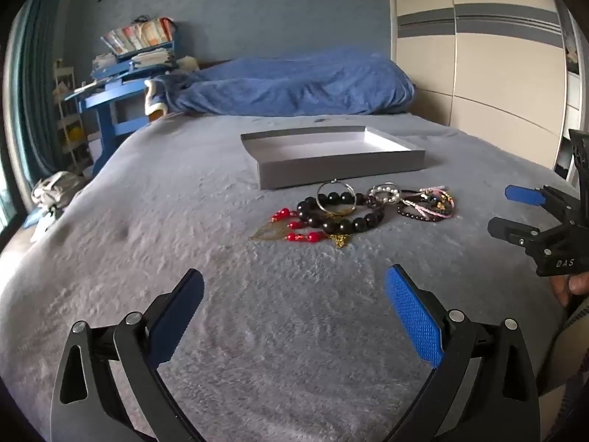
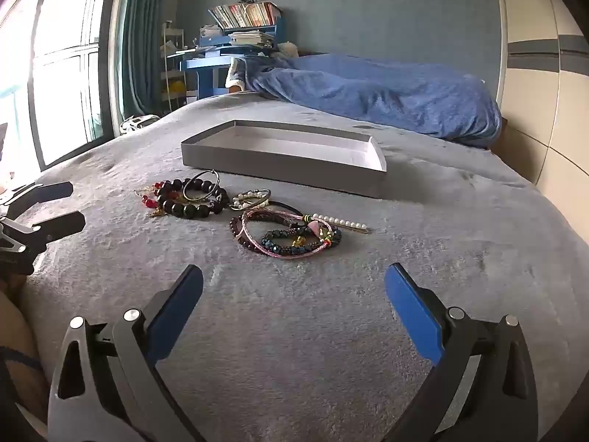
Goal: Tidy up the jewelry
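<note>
Plainly: grey tray (image 2: 287, 169) holds nothing; jewelry pile (image 2: 257, 213) beside it.

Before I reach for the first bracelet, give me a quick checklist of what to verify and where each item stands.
1. Left hand-held gripper open and holding nothing: ok.
2. Right hand-held gripper open and holding nothing: ok.
3. Grey box open and nothing visible in it: ok.
4. Black bead bracelet lying free: not ok, a silver hoop rests on it and red bead earrings touch it.
5. Pink cord bracelet separate from its neighbours: not ok, it overlaps dark bead strands.
6. Whether the chains are knotted together: cannot tell.
</note>
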Tool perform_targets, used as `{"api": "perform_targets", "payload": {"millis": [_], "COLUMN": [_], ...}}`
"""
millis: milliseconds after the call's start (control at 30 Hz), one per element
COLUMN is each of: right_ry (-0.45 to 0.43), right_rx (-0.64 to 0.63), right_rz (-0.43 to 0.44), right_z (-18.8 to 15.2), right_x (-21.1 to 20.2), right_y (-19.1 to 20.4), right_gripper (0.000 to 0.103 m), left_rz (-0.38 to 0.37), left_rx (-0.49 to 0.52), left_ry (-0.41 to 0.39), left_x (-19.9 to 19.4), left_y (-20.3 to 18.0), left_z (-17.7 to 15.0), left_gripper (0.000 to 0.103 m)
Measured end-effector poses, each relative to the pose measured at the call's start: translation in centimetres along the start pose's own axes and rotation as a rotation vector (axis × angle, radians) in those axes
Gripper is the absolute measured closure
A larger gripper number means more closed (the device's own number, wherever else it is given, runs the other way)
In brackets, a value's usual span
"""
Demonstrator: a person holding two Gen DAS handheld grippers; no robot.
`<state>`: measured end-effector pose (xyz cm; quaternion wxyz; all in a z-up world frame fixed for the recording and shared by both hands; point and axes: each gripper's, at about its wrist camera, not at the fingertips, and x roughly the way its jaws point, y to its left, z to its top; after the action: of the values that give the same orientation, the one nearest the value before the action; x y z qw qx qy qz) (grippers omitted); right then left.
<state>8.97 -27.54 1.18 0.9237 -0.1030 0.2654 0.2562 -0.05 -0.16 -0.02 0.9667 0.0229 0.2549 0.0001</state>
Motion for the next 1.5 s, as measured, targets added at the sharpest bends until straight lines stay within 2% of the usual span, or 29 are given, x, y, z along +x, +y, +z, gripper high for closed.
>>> {"api": "perform_targets", "payload": {"millis": [67, 200, 1500], "right_ry": [-0.005, -0.009, -0.019], "right_rx": [0.015, 0.025, 0.046], "right_rz": [0.010, 0.010, 0.034], "right_z": [0.0, 0.3, 0.0], "right_x": [0.0, -0.2, 0.0], "right_y": [-0.1, 0.1, -0.5], "right_gripper": [0.005, 0.005, 0.005], "left_rz": [0.017, 0.002, 0.010], "left_rx": [0.009, -0.031, -0.044], "left_ry": [0.003, 0.038, 0.039], "left_x": [-0.2, 0.4, 0.4], "left_y": [-0.4, 0.3, 0.8], "left_z": [-0.1, 0.1, -0.1], "left_gripper": [0.005, 0.005, 0.005]}}
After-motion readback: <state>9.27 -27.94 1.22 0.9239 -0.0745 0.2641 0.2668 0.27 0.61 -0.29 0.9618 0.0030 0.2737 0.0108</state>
